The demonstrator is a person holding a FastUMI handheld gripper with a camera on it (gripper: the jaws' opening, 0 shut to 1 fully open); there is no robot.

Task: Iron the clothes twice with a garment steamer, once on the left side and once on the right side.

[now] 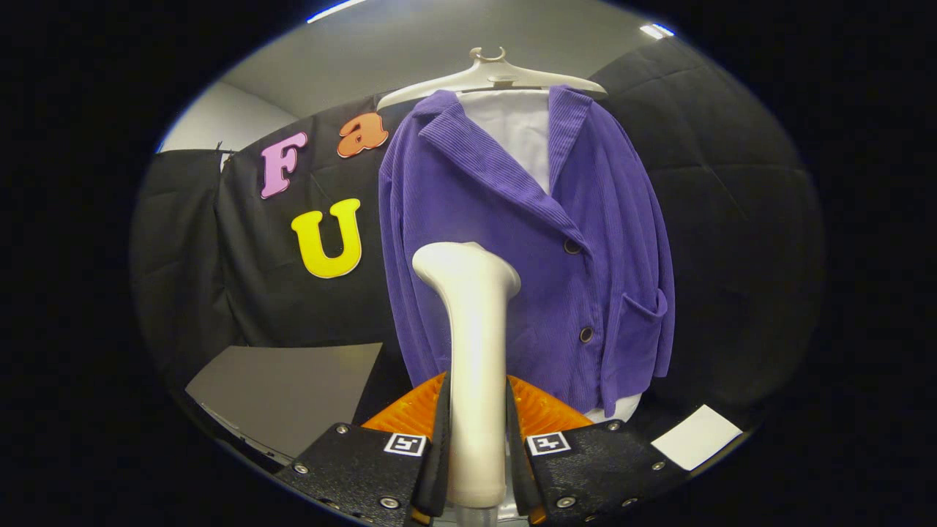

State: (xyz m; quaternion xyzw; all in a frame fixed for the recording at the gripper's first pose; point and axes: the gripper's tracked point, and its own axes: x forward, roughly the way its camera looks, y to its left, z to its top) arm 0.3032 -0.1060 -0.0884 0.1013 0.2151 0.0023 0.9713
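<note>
Left of the tongs (477, 446) and a little ahead lies a flat grey desk (293, 395) with a smooth matt top and a straight front edge, set against the quilted black cloth wall (219, 278).

Between the two fingers stands the smooth cream-white plastic garment steamer (474, 366), a rounded upright handle that widens and bends into a bulbous head at the top. The tongs are closed narrowly on this handle, one finger pressing each side. The ribbed pads (538, 413) show on both sides of the handle, and flat plates with small screws and square printed markers sit below them.

Just beyond the steamer head hangs the purple corduroy jacket (512, 241), finely ribbed, with a wide notched collar, two dark round buttons down the front and a patch pocket on the side right of the steamer. It hangs from a pale curved plastic hanger (492, 77) over a smooth white inner garment (521, 135) that shows at the neck and below the hem. The steamer head overlaps the jacket's lower front; whether it touches the fabric cannot be told.

Right of the tongs lies a small flat white rectangular sheet (695, 437).
</note>
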